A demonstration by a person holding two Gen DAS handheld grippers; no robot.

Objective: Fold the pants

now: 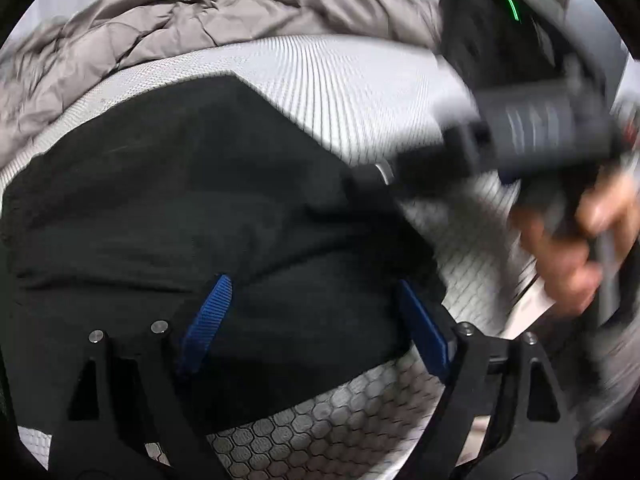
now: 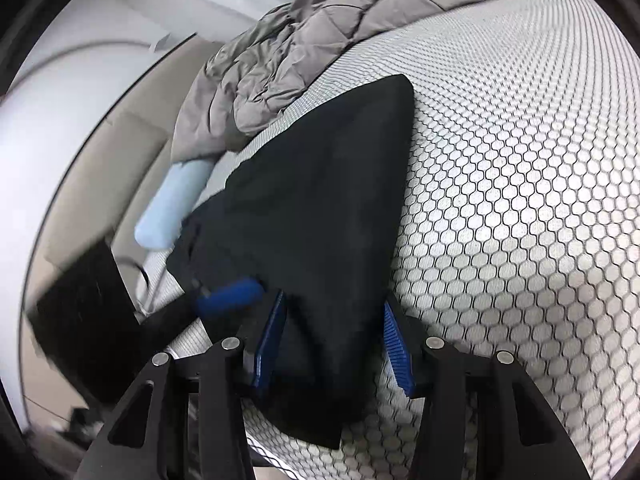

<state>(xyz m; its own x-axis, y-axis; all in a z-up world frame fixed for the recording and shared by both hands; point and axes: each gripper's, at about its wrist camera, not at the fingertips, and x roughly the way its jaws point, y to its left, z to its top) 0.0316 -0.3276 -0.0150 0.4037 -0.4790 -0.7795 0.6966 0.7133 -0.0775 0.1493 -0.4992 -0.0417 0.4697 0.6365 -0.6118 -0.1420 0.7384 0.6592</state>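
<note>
The folded black fabric pants (image 2: 320, 208) lie on the white honeycomb-patterned mattress (image 2: 520, 200), beside a crumpled grey quilted jacket (image 2: 304, 44). Both the left gripper (image 1: 316, 312) and right gripper (image 2: 334, 332) spread wide over them; contact seems unclear through blur.

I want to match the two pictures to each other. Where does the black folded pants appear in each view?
Left wrist view: the black folded pants fill the centre and left, running down between the blue-padded fingers.
Right wrist view: the pants lie in the centre as a tapering shape, the near end between the fingers.
Shared landmark: the crumpled grey quilted jacket lies beyond the pants on the white honeycomb-patterned mattress.
</note>
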